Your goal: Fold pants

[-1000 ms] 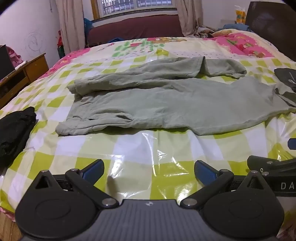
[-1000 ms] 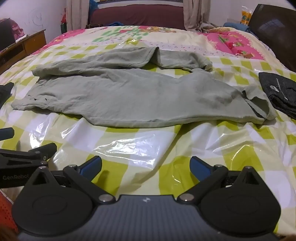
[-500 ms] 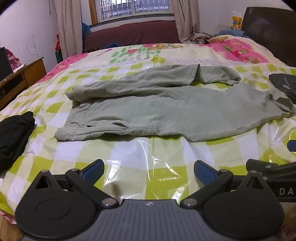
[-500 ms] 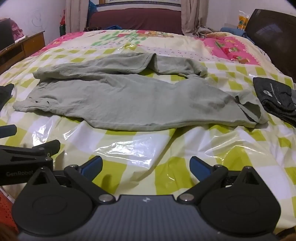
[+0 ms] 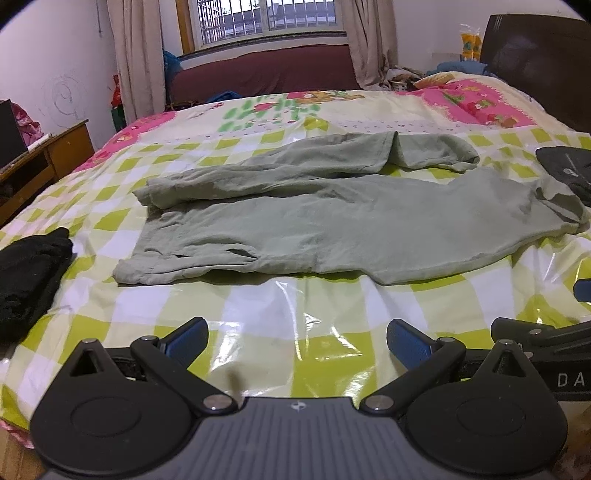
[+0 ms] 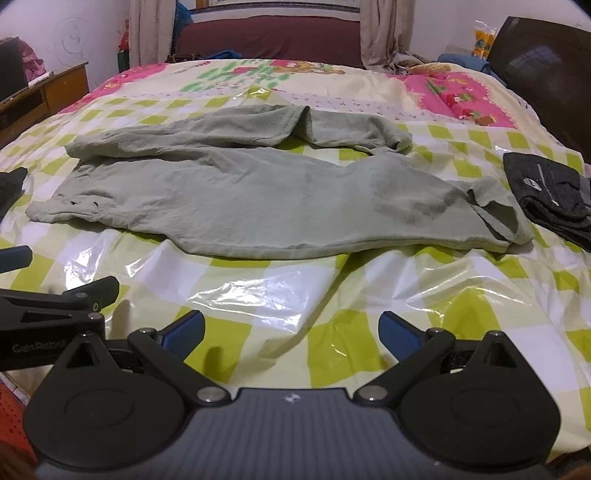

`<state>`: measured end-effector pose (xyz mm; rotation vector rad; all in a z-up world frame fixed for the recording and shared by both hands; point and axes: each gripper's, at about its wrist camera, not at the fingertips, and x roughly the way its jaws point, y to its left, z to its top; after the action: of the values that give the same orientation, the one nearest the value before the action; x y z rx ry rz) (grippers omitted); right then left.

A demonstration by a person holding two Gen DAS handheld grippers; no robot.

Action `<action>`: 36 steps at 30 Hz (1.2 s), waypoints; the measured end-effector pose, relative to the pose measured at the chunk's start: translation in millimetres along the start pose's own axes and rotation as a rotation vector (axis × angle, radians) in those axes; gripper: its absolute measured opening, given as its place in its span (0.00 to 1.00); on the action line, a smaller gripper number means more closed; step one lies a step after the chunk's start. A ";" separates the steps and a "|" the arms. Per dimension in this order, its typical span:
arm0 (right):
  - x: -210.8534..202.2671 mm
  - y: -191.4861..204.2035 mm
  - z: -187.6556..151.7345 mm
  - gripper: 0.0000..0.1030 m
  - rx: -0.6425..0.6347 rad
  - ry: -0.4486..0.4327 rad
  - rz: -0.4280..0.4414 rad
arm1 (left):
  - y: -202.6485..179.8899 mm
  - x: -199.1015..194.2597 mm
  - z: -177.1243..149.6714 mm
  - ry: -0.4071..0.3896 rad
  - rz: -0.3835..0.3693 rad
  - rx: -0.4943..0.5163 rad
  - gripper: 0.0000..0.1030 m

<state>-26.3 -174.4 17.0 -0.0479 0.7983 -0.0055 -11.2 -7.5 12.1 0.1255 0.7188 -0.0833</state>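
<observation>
Nearest, left gripper (image 5: 297,341): jaws spread wide, nothing between the blue pads, hovering over the near edge of the bed (image 5: 258,332). Right gripper (image 6: 291,332) likewise: wide open, empty, just beside the left one.

Under both, glossy clear plastic (image 6: 258,295) over a green-and-white checked cover, wrinkled and shining.

Beyond that, grey-green pants (image 5: 332,229) lying flat across the middle of the bed, apart from both grippers. Long axis left to right, roughly parallel to the near edge. Wider end to the left, with slits showing near that end. Near leg stretched out to the right, its cuff crumpled at the far right. Far leg doubled back on itself partway, so its end points left again.

Left of the pants, a black garment (image 5: 29,273) at the bed edge. Right of the cuff, near it, a dark grey folded garment (image 6: 546,192).

Farther back, pink patterned bedding (image 5: 480,103), a wooden desk (image 5: 44,158) at left, curtains (image 5: 136,55) and a barred window (image 5: 266,18).
</observation>
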 end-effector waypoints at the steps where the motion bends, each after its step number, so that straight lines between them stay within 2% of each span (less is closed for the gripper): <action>1: -0.7 -0.6 0.0 0.97 -0.001 -0.003 -0.001 | -0.4 -0.2 0.5 -0.001 0.001 0.001 1.00; 5: -2.4 -2.4 2.4 0.97 0.002 -0.004 0.008 | -2.8 -6.0 2.8 -0.026 0.018 0.016 1.00; 12: -8.6 4.7 5.6 0.97 -0.014 -0.032 0.054 | 1.0 -23.4 4.6 -0.069 0.097 0.044 1.00; 21: -10.1 -1.5 6.4 0.97 0.004 -0.045 0.066 | -5.5 -29.0 7.7 -0.092 0.125 0.083 1.00; 28: -2.9 -1.4 12.2 0.97 -0.009 -0.037 0.054 | -3.1 -20.6 12.6 -0.077 0.114 0.073 1.00; 36: 9.2 -3.2 11.2 0.97 0.024 -0.003 0.055 | -7.8 -5.0 4.0 -0.030 0.099 0.127 1.00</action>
<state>-11.8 -177.3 18.4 -0.0029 0.7963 0.0370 -13.3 -15.7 17.7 0.2804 0.6760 -0.0359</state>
